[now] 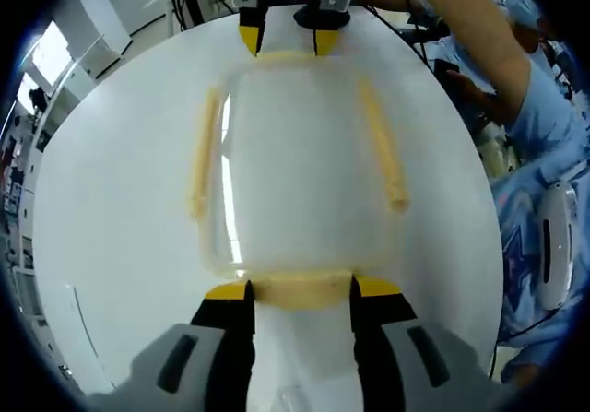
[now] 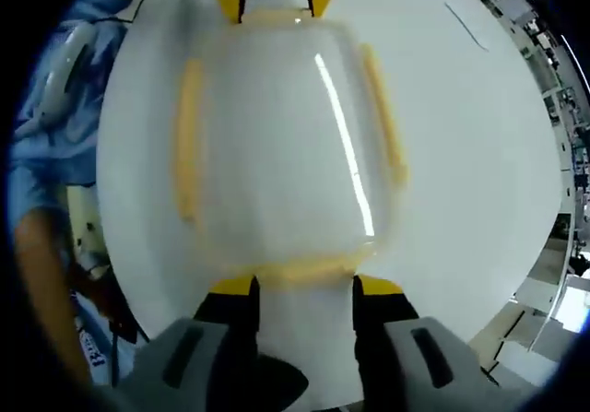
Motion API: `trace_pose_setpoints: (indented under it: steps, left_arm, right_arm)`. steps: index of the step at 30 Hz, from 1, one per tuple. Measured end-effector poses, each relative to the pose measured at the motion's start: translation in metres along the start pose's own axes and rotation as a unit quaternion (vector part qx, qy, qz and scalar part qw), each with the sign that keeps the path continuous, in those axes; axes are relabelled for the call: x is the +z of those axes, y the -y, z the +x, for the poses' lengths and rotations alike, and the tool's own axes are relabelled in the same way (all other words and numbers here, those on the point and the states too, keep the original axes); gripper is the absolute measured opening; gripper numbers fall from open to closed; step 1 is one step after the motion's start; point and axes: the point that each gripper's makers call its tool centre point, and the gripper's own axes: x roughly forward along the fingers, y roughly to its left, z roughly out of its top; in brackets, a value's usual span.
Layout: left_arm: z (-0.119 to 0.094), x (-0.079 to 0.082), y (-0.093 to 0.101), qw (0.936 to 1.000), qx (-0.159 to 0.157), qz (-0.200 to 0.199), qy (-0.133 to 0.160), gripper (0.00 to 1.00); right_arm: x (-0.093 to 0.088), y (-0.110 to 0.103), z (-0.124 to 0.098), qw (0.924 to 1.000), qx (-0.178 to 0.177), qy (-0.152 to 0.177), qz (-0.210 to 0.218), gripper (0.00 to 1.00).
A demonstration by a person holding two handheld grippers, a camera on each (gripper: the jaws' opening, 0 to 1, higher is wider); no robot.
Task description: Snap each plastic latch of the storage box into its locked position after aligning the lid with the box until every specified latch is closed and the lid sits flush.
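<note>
The left gripper (image 1: 300, 289) and right gripper (image 2: 303, 285) faced each other, jaws apart (2 opposite ends), straddling the storage box's (image 1: 300, 168) end latches.

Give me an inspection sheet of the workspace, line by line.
Surface: round white table, bare around the box.
Job's things: clear box, lid on, four yellow latches, one per side; near latch.
Clutter: nothing seen.
Grippers: left gripper open, fingers flanking the near latch; right gripper open at the opposite latch.
Cables: dark cables past the table's far edge.
Surroundings: person in blue beside the table; shelving behind.
</note>
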Motion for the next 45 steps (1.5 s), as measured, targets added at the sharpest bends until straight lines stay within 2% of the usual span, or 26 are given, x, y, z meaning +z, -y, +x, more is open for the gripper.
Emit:
trace_pose_setpoints:
  steps: [7, 10, 15, 18, 26, 33, 37, 42, 45]
  left_arm:
    - [-0.001, 0.0, -0.001, 1.0, -0.001, 0.001, -0.003, 0.4]
    - [-0.001, 0.0, -0.001, 1.0, -0.001, 0.0, -0.005, 0.4]
    - [-0.003, 0.0, -0.003, 1.0, -0.002, -0.001, -0.008, 0.41]
    - [-0.004, 0.0, -0.004, 1.0, -0.001, 0.001, -0.008, 0.41]
    - [-0.006, 0.0, -0.014, 0.9994, 0.0, -0.004, 0.033, 0.41]
    - [-0.006, 0.001, -0.019, 0.9979, -0.002, -0.001, 0.065, 0.41]
    - [-0.006, 0.002, -0.021, 0.997, -0.005, 0.002, 0.077, 0.4]
    - [-0.007, 0.002, -0.021, 0.9959, -0.016, -0.005, 0.089, 0.4]
    - [-0.007, 0.003, -0.018, 0.9962, -0.02, -0.008, 0.085, 0.4]
  right_arm:
    - [0.001, 0.001, 0.001, 0.9995, 0.018, 0.0, -0.025, 0.42]
    - [0.006, -0.001, 0.001, 0.998, 0.025, -0.006, -0.058, 0.42]
    - [0.005, 0.001, 0.0, 0.9976, 0.032, -0.016, -0.059, 0.42]
    - [0.005, 0.002, -0.002, 0.9977, 0.033, -0.011, -0.058, 0.42]
    - [0.006, 0.002, -0.002, 0.998, 0.033, -0.033, -0.043, 0.41]
    - [0.007, 0.002, -0.003, 0.9988, 0.033, 0.0, -0.038, 0.41]
    - [0.008, 0.001, -0.001, 0.999, 0.031, 0.01, -0.031, 0.41]
    - [0.01, 0.001, 0.001, 0.999, 0.031, -0.005, -0.032, 0.41]
    - [0.009, 0.002, 0.002, 0.9989, 0.03, -0.012, -0.034, 0.41]
